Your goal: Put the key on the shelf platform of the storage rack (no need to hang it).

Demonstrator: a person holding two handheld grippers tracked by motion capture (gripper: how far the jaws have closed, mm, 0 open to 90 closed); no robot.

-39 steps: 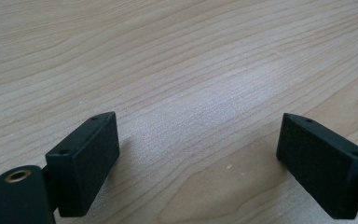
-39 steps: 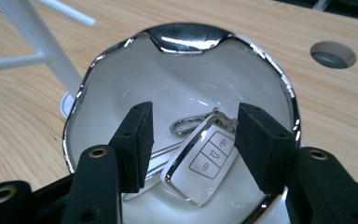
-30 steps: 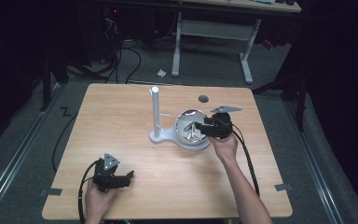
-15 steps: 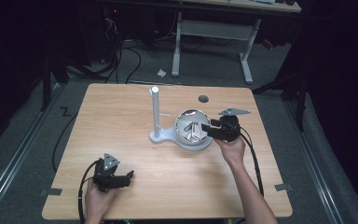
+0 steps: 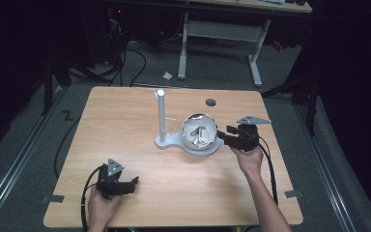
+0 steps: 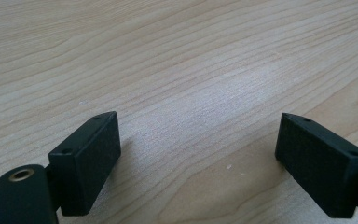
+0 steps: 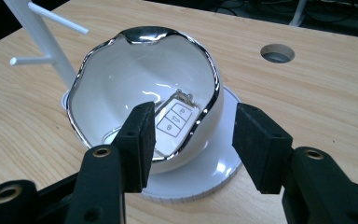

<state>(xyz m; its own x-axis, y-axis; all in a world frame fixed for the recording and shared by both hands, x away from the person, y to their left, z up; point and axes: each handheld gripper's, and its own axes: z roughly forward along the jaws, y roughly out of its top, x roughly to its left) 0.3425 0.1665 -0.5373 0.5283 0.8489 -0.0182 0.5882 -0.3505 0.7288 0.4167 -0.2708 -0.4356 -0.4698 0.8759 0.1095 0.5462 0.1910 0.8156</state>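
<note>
The right gripper (image 5: 223, 137) sits near the counter's (image 5: 125, 125) right edge, about midway along it, with its jaws pointing at the bowl (image 5: 199, 132). The jaws stand partly open and hold nothing. In the right gripper view the gripper (image 7: 192, 140) straddles the near rim of the bowl (image 7: 121, 84): one jaw lies in front of the rim, over the inside, and the other lies outside the wall, above the white base (image 7: 205, 172). Whether either jaw touches the rim cannot be told.

A key fob (image 7: 175, 117) lies tilted inside the bowl against its near wall, just beyond the jaw that covers the rim. The bowl is white inside with a wavy chrome edge. It rests on the round end of the base, from which a white post (image 5: 161, 116) with short pegs rises on the side away from the gripper. A round hole (image 5: 210, 102) lies in the counter nearer the far edge.

The left gripper (image 5: 131, 182) rests near the counter's front edge, toward its left corner, well apart from the bowl. In its own view the left gripper (image 6: 200, 154) is wide open over bare wood and empty.
</note>
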